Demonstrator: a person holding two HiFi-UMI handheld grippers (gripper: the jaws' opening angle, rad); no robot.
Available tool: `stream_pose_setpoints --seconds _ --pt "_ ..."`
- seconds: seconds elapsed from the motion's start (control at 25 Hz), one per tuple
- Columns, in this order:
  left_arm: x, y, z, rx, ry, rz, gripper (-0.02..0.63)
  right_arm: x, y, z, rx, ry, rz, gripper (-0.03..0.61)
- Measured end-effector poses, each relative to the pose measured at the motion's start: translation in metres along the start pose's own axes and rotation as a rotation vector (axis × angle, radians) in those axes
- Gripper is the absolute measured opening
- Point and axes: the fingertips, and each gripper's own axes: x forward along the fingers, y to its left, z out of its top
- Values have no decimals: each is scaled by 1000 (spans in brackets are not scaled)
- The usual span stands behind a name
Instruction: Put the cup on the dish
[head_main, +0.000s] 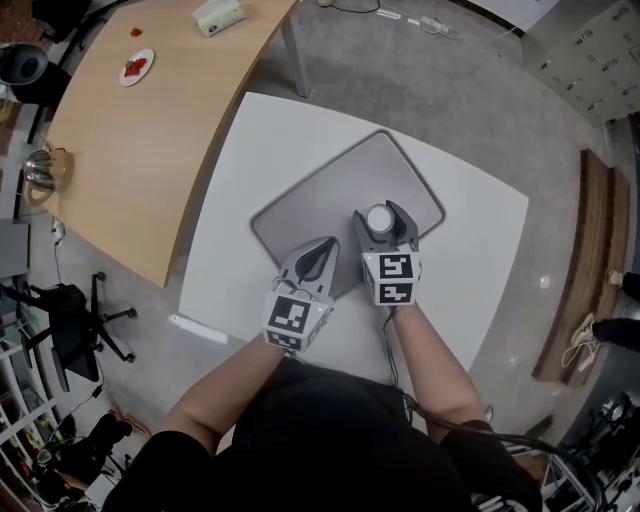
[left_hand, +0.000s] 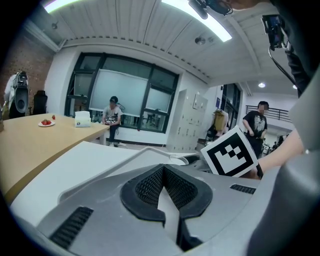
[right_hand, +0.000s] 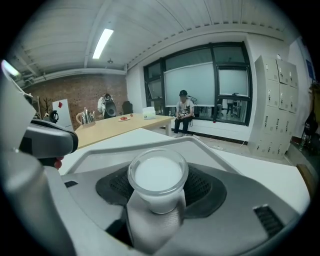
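A clear cup (head_main: 380, 219) with a white inside sits between the jaws of my right gripper (head_main: 382, 221), which is shut on it. In the right gripper view the cup (right_hand: 158, 177) fills the gap between the dark pads (right_hand: 205, 187). It is over the near right part of the grey dish (head_main: 330, 185), a flat rounded tray on the white table (head_main: 470, 250). I cannot tell whether it touches the dish. My left gripper (head_main: 317, 256) is shut with nothing in it, its tip over the dish's near edge, just left of the cup. Its own view shows the dish rim (left_hand: 145, 150) ahead.
A wooden table (head_main: 150, 150) stands to the left with a plate of strawberries (head_main: 136, 66), a tissue box (head_main: 218, 15) and a kettle (head_main: 40, 170). An office chair (head_main: 70, 320) is on the floor at the left. People sit and stand far off by the windows.
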Motion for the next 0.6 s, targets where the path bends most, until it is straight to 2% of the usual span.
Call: stream_pose_setpoints --seconds 0.32,0.44,0.6 --pt "-16 -12 -2 13 -6 1 8 -4 2 -4 10 -14 7 264" --pt "-27 -18 9 19 -23 5 8 -18 3 13 -2 -35 4 264" --pt "-44 -25 21 32 -60 8 8 -52 6 41 8 -124 -11 264"
